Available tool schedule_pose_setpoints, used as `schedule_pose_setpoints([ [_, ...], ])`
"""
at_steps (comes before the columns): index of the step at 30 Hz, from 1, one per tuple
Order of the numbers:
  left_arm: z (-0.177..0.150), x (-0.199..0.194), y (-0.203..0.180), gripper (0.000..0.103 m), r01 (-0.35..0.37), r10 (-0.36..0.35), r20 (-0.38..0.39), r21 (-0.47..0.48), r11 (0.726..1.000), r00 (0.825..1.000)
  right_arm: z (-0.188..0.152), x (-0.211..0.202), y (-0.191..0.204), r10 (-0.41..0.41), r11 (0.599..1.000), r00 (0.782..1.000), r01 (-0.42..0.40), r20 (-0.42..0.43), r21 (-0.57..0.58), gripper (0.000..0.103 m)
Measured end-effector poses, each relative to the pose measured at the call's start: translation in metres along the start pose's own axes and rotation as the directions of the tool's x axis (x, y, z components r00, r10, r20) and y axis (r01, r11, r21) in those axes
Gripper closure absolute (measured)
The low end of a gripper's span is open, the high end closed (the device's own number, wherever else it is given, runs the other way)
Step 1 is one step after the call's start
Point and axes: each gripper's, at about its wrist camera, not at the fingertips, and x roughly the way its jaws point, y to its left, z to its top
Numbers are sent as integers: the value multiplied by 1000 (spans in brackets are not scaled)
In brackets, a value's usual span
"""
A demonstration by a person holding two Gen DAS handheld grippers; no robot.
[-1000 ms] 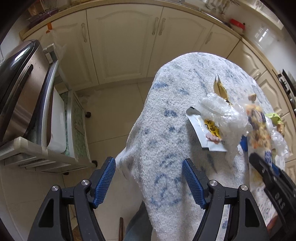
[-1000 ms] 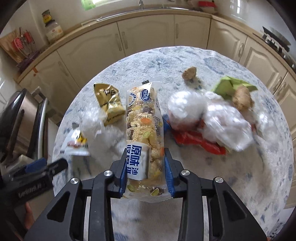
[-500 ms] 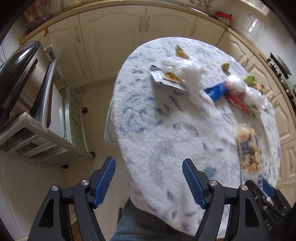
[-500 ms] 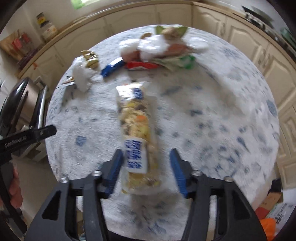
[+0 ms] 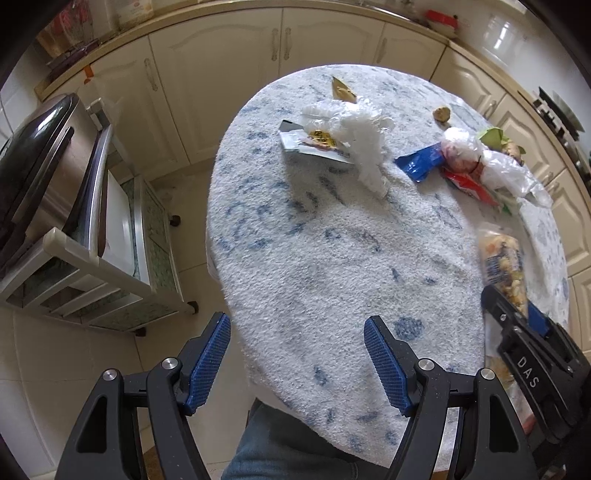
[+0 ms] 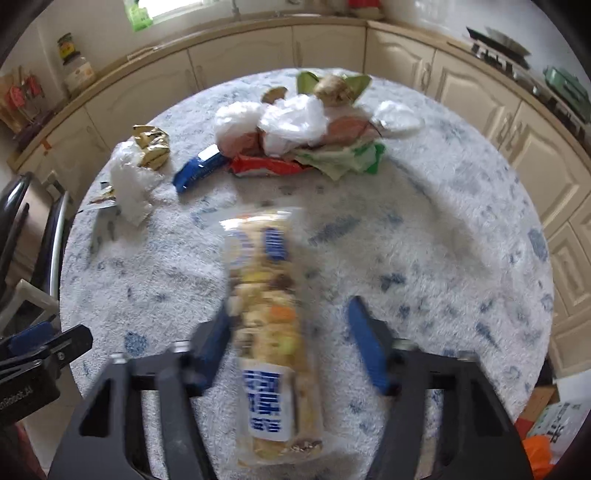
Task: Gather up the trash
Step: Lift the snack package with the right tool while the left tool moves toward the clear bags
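- While hovering near the table edge, left gripper [image 5: 297, 363] wide open, empty.
- Right gripper [image 6: 290, 341] fingers spread apart – blurred snack packet [image 6: 271, 332] between them, grip uncertain; looks released.
- Farther out on table [image 6: 424, 236]: crumpled plastic [image 5: 364, 142], blue wrapper [image 6: 199, 170], red wrapper [image 6: 266, 166], gold wrapper [image 6: 153, 146] – uncollected; task judged early.

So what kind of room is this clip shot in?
Most likely a home kitchen: cream panelled cabinets run under a curved countertop, a stove top sits at the right, and a round table with a blue-flecked white cloth holds snack wrappers.
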Motion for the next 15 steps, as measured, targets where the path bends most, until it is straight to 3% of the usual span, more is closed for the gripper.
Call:
schedule_pose_setpoints([
  [4,7,6,-21,33,20,-20,-1,37,999,1000,2,-3,-18,60,997,998,-59,-9,56,70],
  [15,33,19,-105,33,90,-89,-9,160,983,996,17,-16,-94,-24,988,999,20,28,156,70],
])
